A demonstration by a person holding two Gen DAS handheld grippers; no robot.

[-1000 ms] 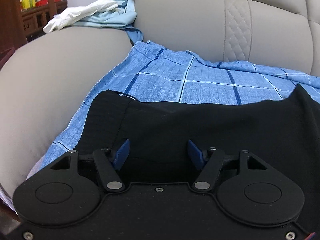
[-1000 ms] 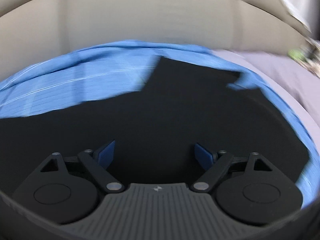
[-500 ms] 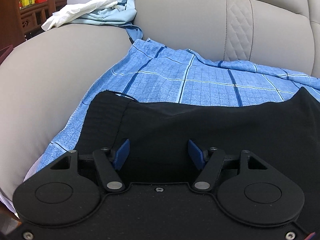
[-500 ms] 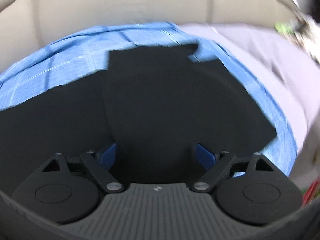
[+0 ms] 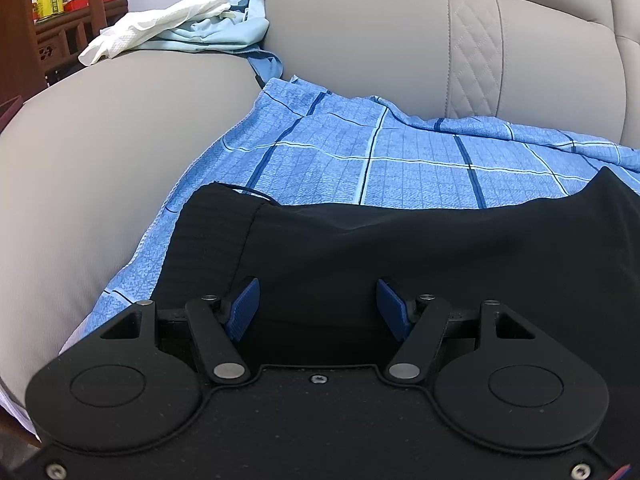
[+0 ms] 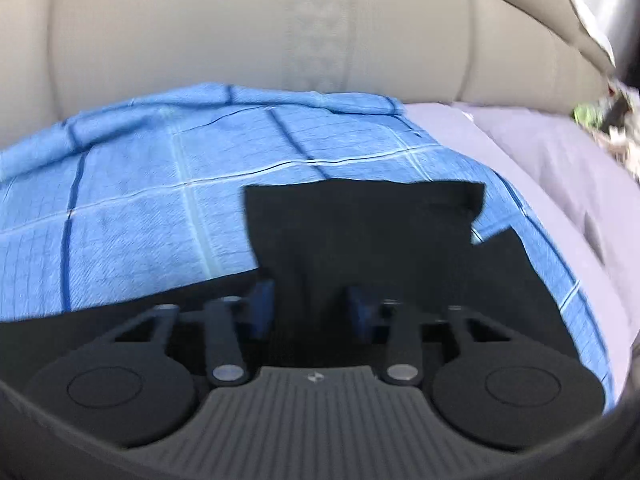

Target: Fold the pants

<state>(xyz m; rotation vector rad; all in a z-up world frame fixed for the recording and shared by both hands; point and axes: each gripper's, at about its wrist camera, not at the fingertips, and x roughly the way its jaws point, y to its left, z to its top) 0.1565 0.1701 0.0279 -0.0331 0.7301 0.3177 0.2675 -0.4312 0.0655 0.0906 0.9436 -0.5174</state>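
The black pants (image 5: 400, 248) lie spread on a blue checked sheet (image 5: 360, 148) on the sofa seat. Their ribbed waistband (image 5: 208, 232) is at the left. My left gripper (image 5: 318, 304) hovers low over the cloth just right of the waistband, its blue pads wide apart and pinching nothing. In the right wrist view, one leg end of the pants (image 6: 360, 220) runs away from me, its hem lying on the sheet (image 6: 140, 220). My right gripper (image 6: 310, 312) is closing on it. The cloth narrows into a bunch between the two pads and fills the gap.
The grey sofa backrest (image 5: 380, 40) rises behind the sheet, and the padded armrest (image 5: 100, 140) bulges at the left. White and pale blue clothes (image 5: 180, 28) are heaped on top of the armrest. A wooden shelf with bottles (image 5: 52, 4) stands far left. Pale lilac fabric (image 6: 540, 168) lies right of the sheet.
The right gripper swept along the pants toward the leg end and its jaws narrowed around the cloth. The left gripper kept still and stayed as wide.
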